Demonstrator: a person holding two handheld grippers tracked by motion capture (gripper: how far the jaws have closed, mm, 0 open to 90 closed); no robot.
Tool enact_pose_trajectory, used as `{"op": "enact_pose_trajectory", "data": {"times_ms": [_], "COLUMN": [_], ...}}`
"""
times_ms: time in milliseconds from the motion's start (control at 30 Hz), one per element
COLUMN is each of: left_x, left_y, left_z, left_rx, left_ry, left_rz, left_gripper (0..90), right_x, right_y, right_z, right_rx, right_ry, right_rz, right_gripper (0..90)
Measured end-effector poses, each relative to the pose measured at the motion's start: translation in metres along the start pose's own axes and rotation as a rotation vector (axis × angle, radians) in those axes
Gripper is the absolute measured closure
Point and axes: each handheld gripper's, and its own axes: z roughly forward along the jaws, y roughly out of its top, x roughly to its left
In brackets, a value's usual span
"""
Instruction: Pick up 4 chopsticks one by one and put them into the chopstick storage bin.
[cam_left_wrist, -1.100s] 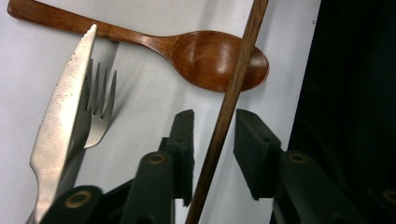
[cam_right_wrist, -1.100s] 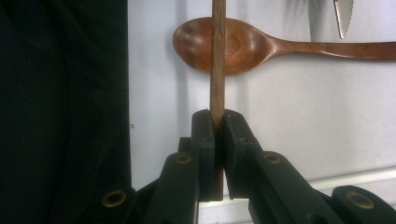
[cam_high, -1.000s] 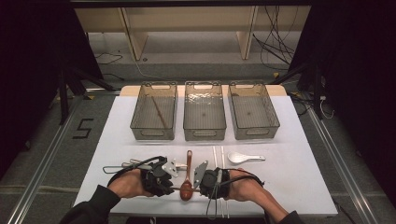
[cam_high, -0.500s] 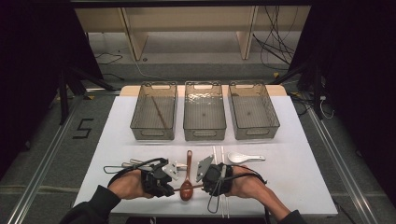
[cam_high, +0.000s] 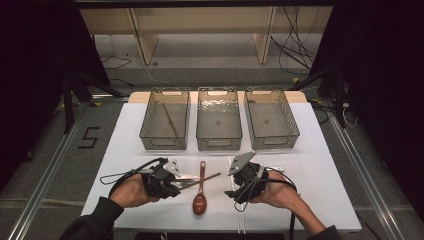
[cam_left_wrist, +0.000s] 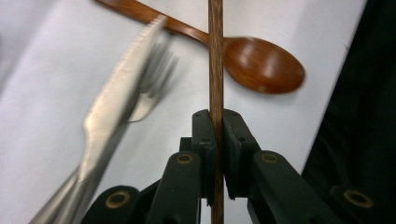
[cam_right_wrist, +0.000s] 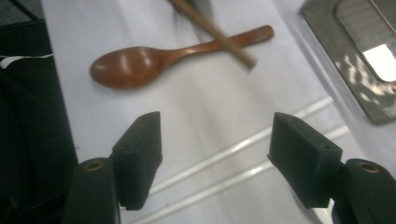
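**Left claw pinches a wooden chopstick; right claw gapes over two pale ones**

On the white table (cam_high: 125, 145), three clear bins stand in a row at the far side. The left bin (cam_high: 165, 120) holds a thin dark stick lying slantwise; the middle bin (cam_high: 219, 119) and right bin (cam_high: 271, 119) look bare inside.

Nearer the person, the left claw (cam_left_wrist: 215, 135) is clamped on a brown wooden chopstick (cam_left_wrist: 215, 60), which runs straight out between its jaws and crosses above the handle of a brown wooden spoon (cam_high: 200, 192). The spoon lies on the table between the two hands, bowl toward the person. Just beside the left claw lie a metal knife (cam_left_wrist: 119, 100) and a fork (cam_left_wrist: 154, 84), the fork partly under the knife and blurred.

The right claw (cam_right_wrist: 215, 154) has its jaws spread wide, gripping nothing, above a pair of pale chopsticks (cam_right_wrist: 243, 161) lying side by side on the table.
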Motion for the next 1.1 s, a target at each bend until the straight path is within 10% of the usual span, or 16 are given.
{"op": "enact_pose_trajectory", "data": {"times_ms": [500,1100], "left_x": [0.051,0.134], "left_y": [0.008,0.039], "left_z": [-0.026,-0.052], "left_rx": [-0.133,-0.204], "left_ry": [0.100,0.221], "left_rz": [-0.215,-0.359], "left_gripper": [84.1,84.1], "right_x": [-0.010,-0.006], "right_y": [-0.033,-0.043], "right_z": [-0.010,-0.013], "right_rx": [-0.045,-0.047], "right_ry": [-0.058,-0.042], "right_rz": [0.168,0.200], "right_gripper": [30.2,28.6]}}
